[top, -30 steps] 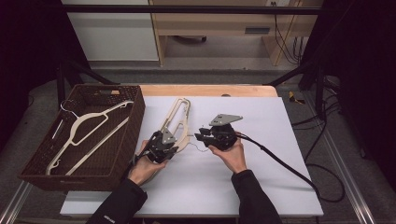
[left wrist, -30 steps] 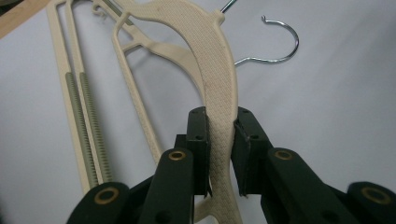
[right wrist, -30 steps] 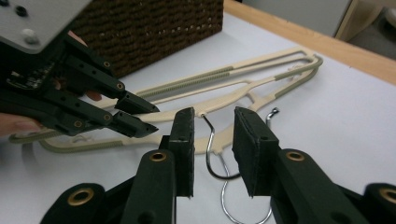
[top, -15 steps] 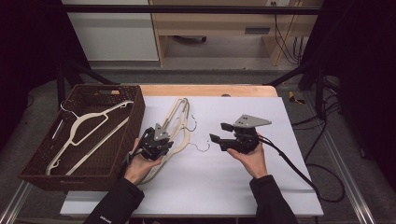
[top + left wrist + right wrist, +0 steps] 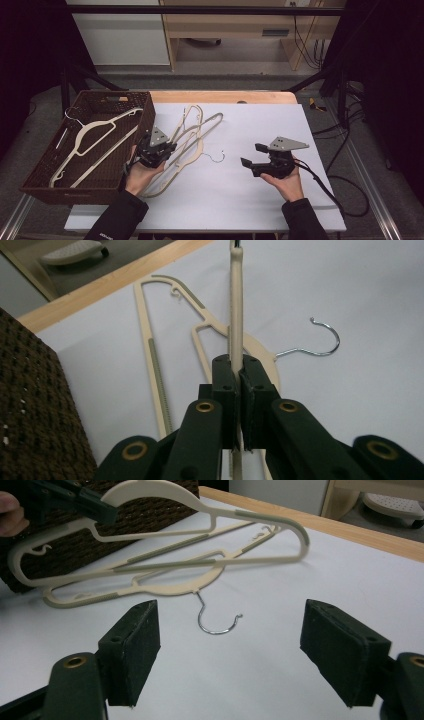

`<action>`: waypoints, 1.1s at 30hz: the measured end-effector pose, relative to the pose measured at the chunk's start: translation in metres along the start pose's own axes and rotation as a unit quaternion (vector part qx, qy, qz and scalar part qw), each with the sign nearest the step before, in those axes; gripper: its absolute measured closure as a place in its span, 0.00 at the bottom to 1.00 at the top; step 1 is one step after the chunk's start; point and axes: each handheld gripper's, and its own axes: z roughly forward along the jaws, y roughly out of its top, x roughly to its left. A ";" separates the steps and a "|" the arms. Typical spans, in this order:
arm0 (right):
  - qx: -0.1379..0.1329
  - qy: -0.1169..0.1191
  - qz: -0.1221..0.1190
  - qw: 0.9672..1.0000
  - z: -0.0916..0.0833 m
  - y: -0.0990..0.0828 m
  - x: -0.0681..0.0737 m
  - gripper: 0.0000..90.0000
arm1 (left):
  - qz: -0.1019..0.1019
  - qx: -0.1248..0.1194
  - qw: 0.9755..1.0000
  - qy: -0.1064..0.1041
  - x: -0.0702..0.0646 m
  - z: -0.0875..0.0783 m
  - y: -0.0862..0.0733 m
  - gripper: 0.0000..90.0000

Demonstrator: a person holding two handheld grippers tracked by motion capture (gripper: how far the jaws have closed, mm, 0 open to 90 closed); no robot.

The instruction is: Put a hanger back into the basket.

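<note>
Left gripper pinches the lifted hanger's thin bar; it looks light, stiff, likely slick. Right gripper gapes wide, empty.

Cream hangers, seemingly dark-brown basket

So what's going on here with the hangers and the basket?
A person works two handheld grippers over a white-covered table. The left gripper is shut on the upper cream plastic hanger, lifting it off another cream hanger with a metal hook that lies flat. The right gripper hangs open, holding nothing, facing the hook. A dark woven basket on the left holds one more cream hanger.
</note>
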 end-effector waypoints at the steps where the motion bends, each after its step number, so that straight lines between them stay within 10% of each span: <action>1: 0.000 -0.001 0.002 1.000 -0.002 -0.002 -0.001 0.26 | 0.005 0.001 1.000 0.007 0.000 -0.002 0.000 0.96; 13: -0.028 -0.016 0.012 0.999 -0.028 -0.018 -0.006 0.17 | -0.034 -0.057 0.997 -0.045 0.004 -0.037 0.010 0.96; 33: -0.043 -0.037 0.021 0.998 -0.048 -0.025 -0.010 0.12 | -0.002 -0.113 0.990 -0.088 0.017 -0.121 0.047 0.96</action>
